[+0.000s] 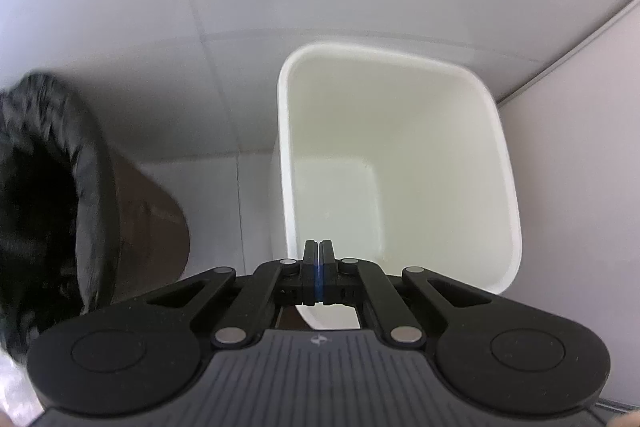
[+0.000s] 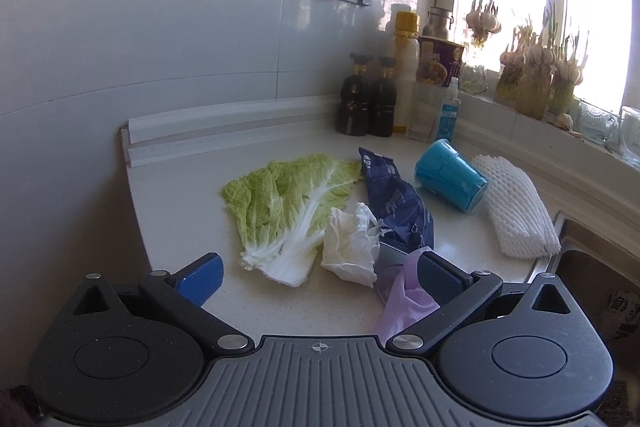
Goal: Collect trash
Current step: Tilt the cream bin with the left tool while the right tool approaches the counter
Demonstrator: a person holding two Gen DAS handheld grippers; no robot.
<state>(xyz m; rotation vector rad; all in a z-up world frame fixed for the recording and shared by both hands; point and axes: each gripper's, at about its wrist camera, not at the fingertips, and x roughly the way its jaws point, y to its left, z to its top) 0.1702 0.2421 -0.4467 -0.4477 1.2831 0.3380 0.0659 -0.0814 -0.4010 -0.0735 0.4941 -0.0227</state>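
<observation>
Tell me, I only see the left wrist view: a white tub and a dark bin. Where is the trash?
Observer: On a white countertop in the right wrist view: a cabbage leaf and a crumpled tissue lie side by side.
Operator: Anything else?
Observer: A dark blue wrapper, a tipped blue cup and white foam netting.
Operator: Is the right gripper holding any?
Observer: No. The right gripper is open, with a lilac plastic bag beside one finger.
</observation>
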